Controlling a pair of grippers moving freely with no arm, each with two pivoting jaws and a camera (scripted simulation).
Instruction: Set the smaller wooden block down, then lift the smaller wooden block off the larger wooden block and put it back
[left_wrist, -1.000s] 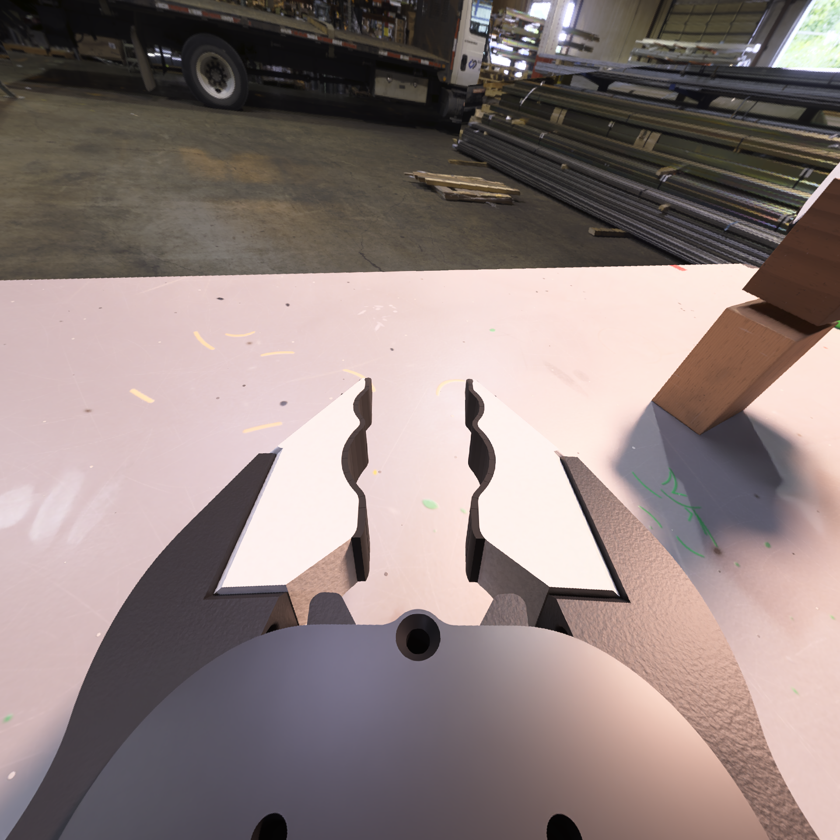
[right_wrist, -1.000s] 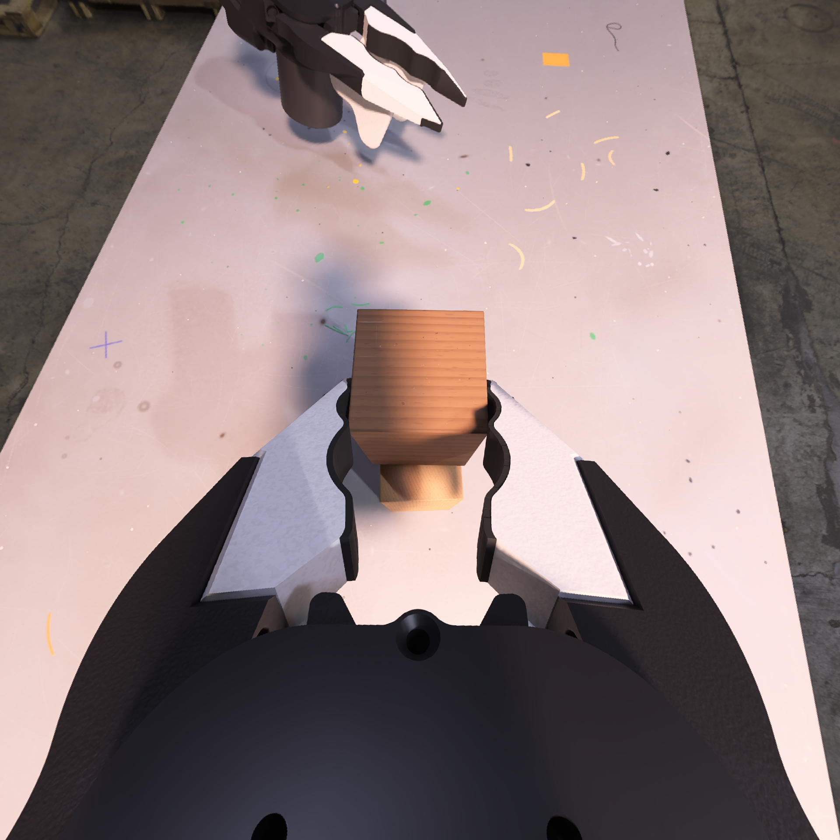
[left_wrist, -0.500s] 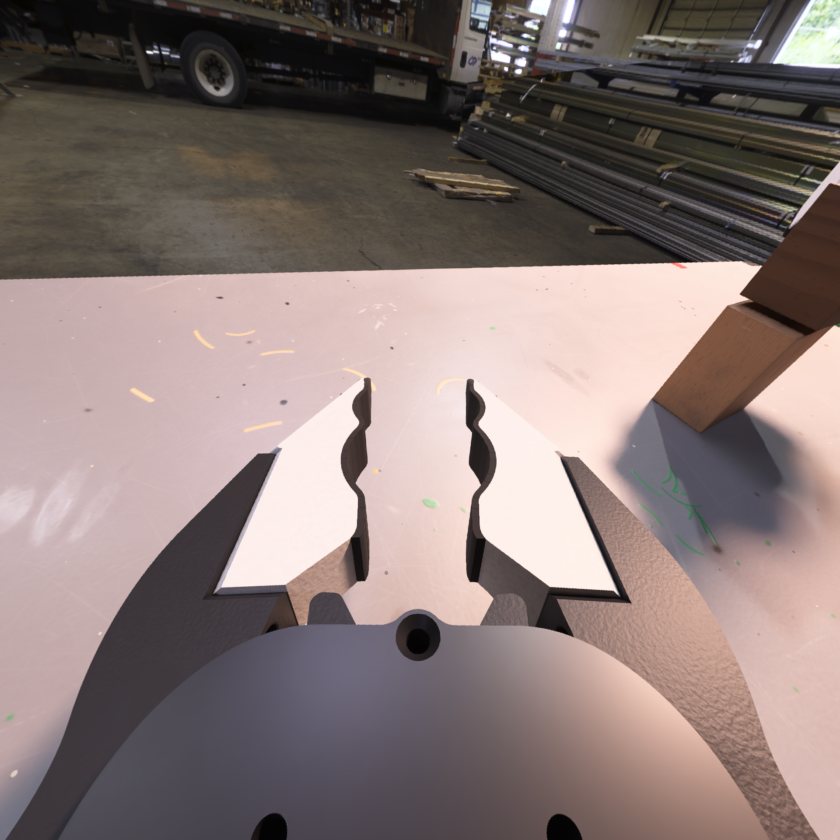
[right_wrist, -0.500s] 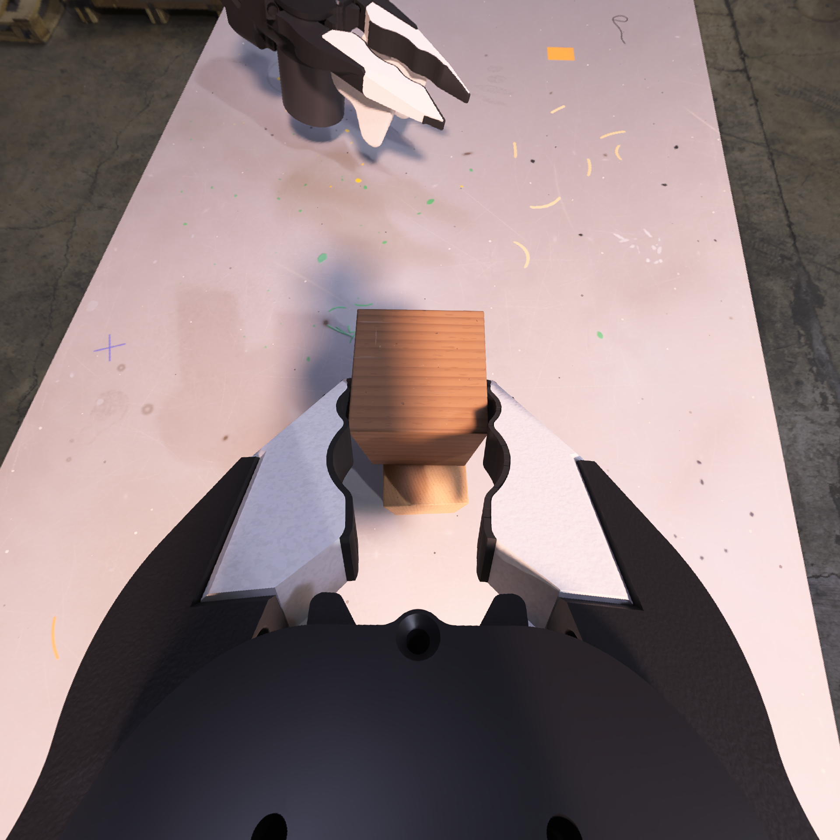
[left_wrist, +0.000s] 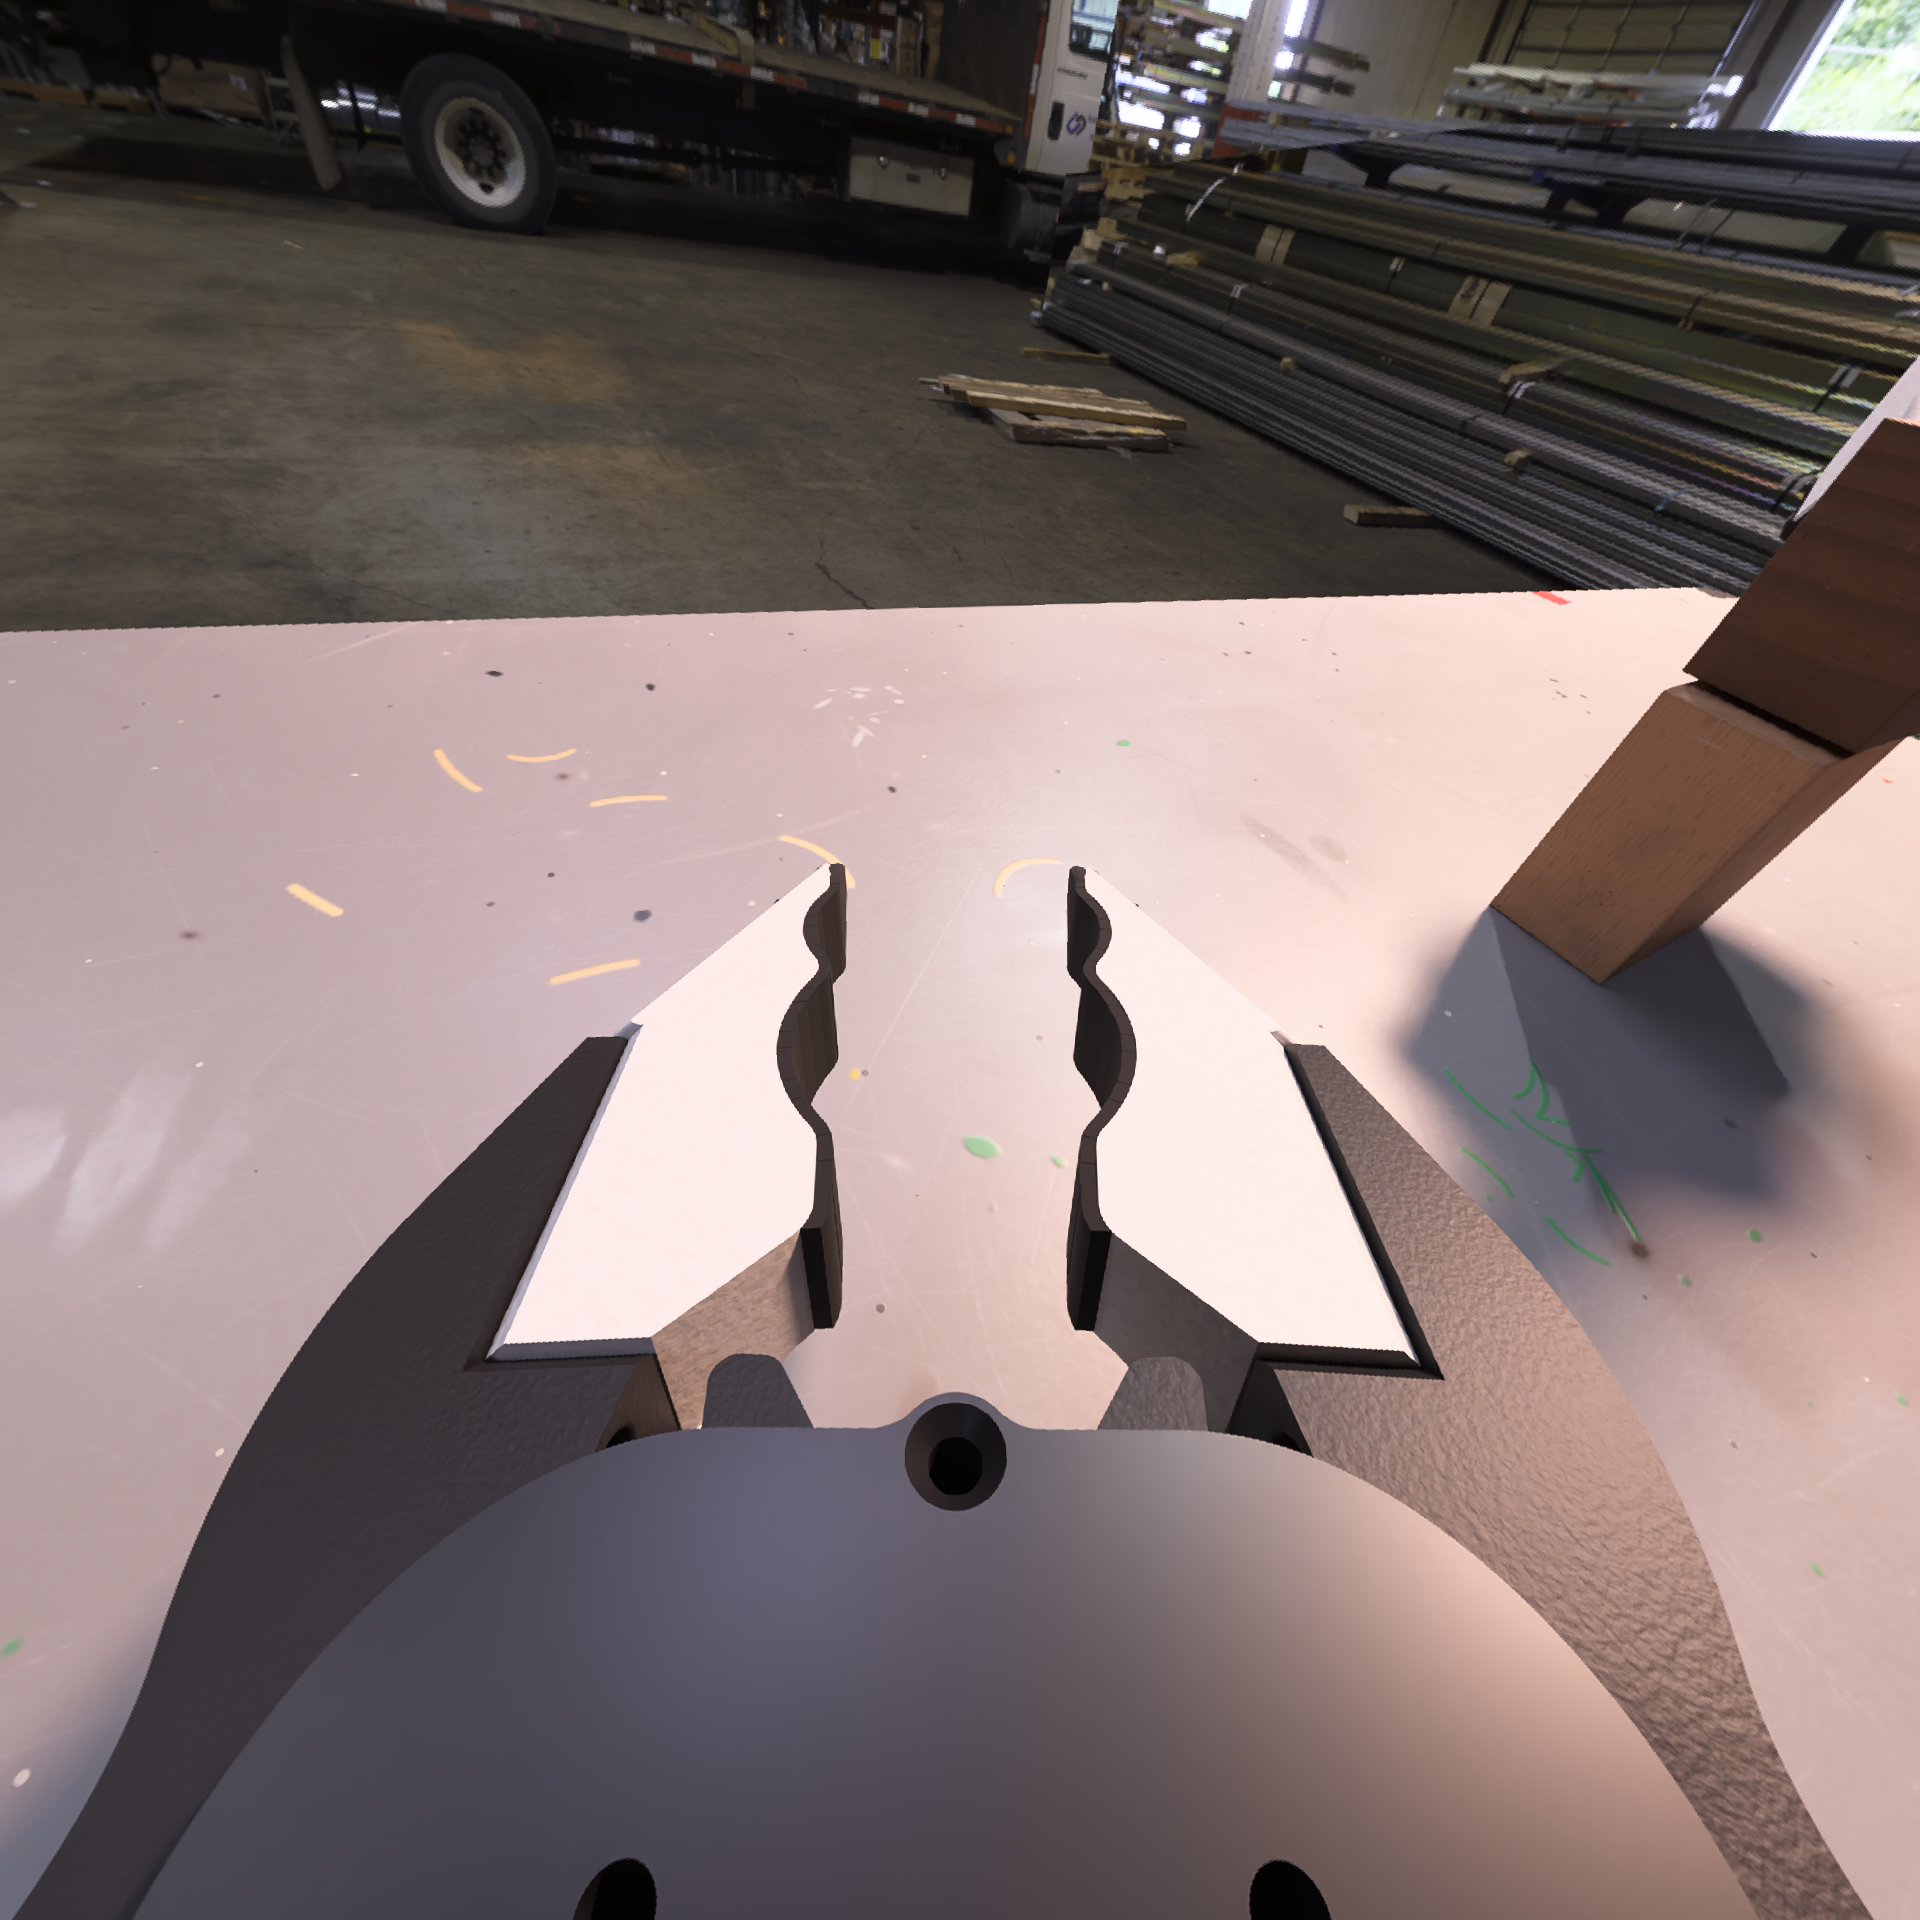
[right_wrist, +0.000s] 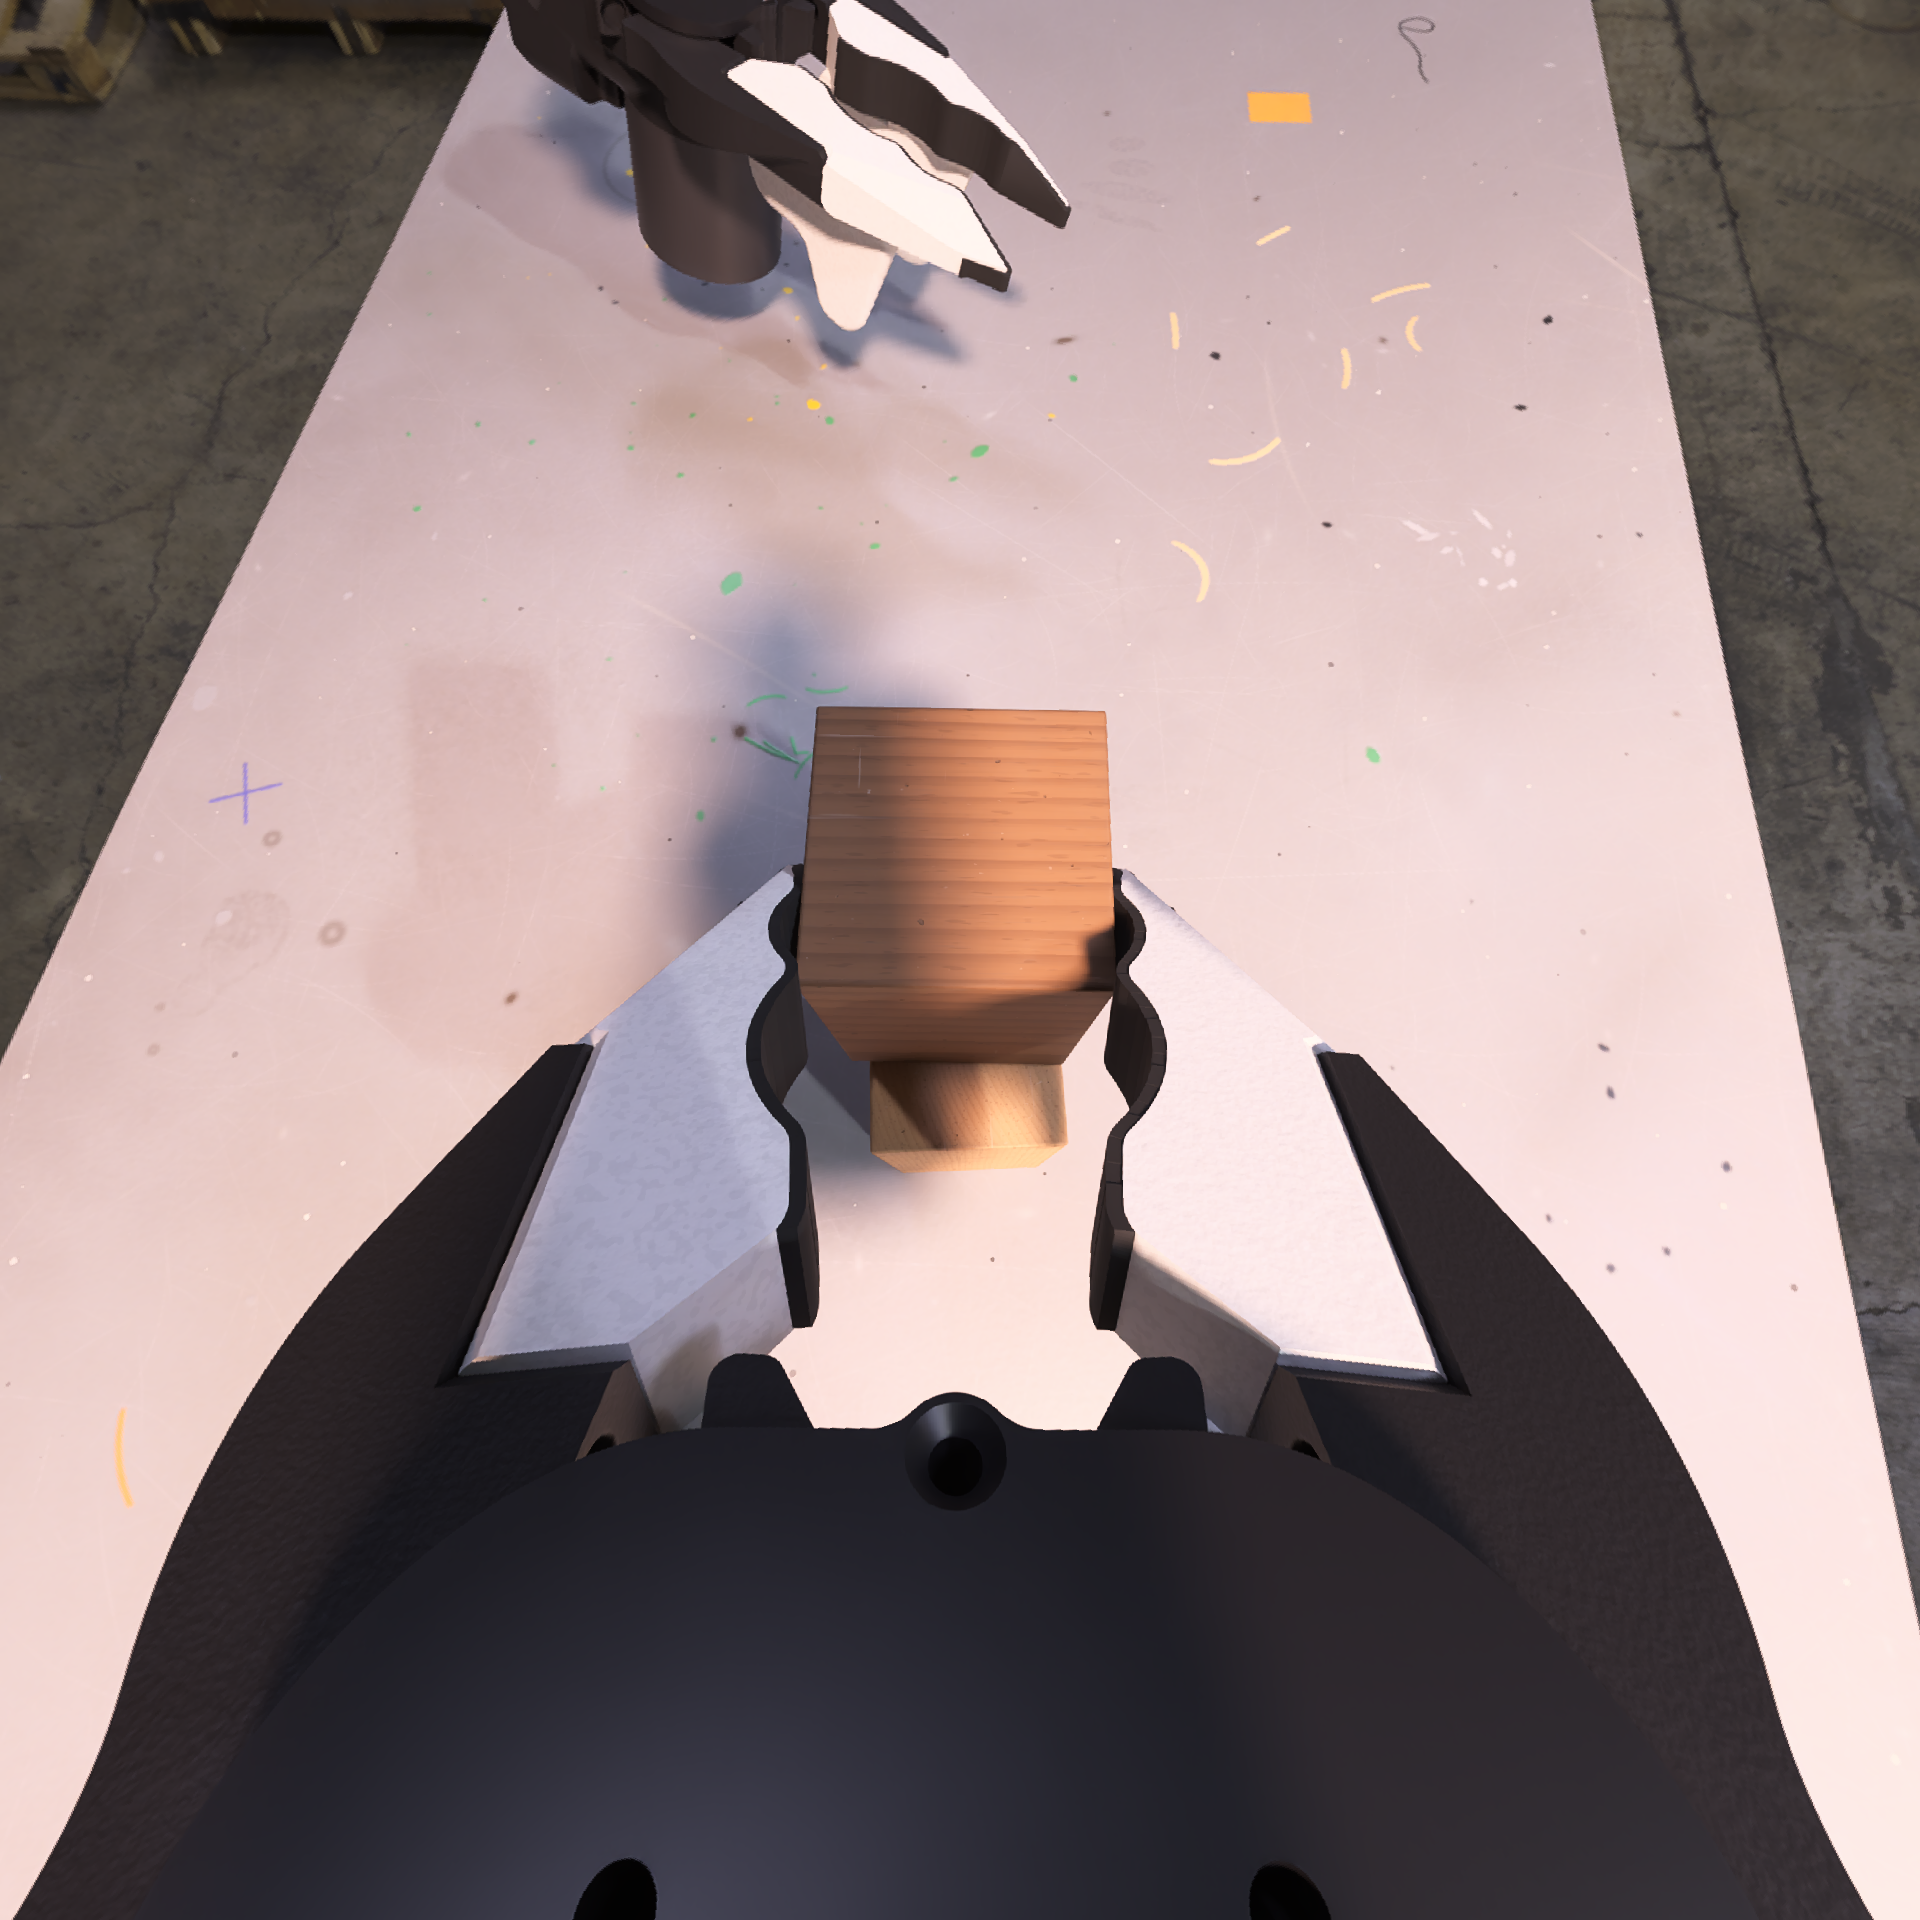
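The smaller, darker wooden block (right_wrist: 956, 862) is gripped between my right gripper's (right_wrist: 956, 883) fingers. It sits over the top of the larger, lighter wooden block (right_wrist: 966, 1117), which stands on the pale table (right_wrist: 1455, 935). In the left wrist view the dark block (left_wrist: 1839, 613) meets the light block (left_wrist: 1683, 842) along a thin dark seam at the far right. I cannot tell whether they touch. My left gripper (left_wrist: 954, 878) is open and empty, low over the table and well to the left of the blocks. It also shows in the right wrist view (right_wrist: 935, 208).
The table (left_wrist: 312, 1039) is long and narrow, marked with paint flecks and an orange square (right_wrist: 1278, 107). Its edges drop to a concrete floor (left_wrist: 520, 416). A truck (left_wrist: 623, 104) and stacked metal stock (left_wrist: 1507, 312) lie far beyond.
My right gripper has lowered the darker block slightly, narrowing the gap to the lighter block's top. My left gripper has stayed open and in place.
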